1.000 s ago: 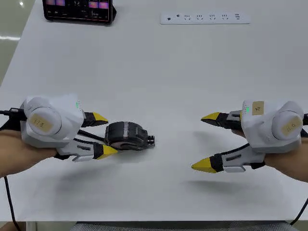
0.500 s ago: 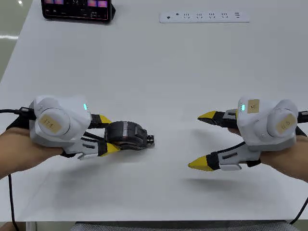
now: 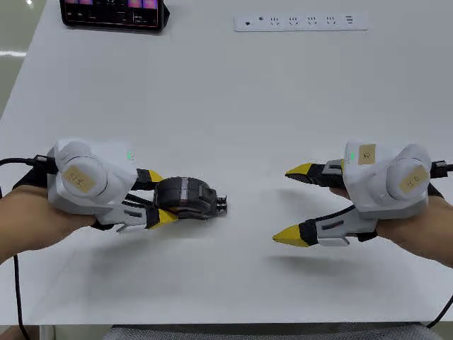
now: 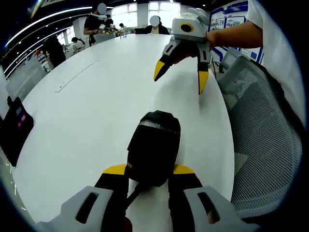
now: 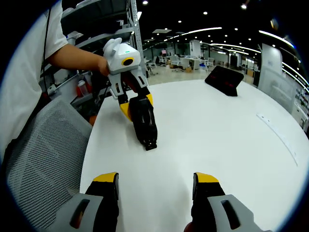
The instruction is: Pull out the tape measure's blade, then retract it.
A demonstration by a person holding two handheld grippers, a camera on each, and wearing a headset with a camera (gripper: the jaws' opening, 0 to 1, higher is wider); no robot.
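You are clamping the tape (image 3: pixel 187 199) between the jaws of the left gripper (image 3: pixel 157 197), anchoring its case so the hook (image 3: pixel 222 205) is pointing out beyond them. Your right gripper (image 3: pixel 289 205) is hanging with jaws spread wide, well apart, facing that hook, probably to pull it.

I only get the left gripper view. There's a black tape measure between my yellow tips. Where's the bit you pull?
Observer: The metal hook sticks out of the tape measure at its far end, pointing toward the right gripper.
Operator: Is any blade out yet?
Observer: No. In the head view just the hook shows at the case's mouth.
Operator: What's behind my gripper?
Observer: A black cable runs from the back of the left gripper off the table's left side.
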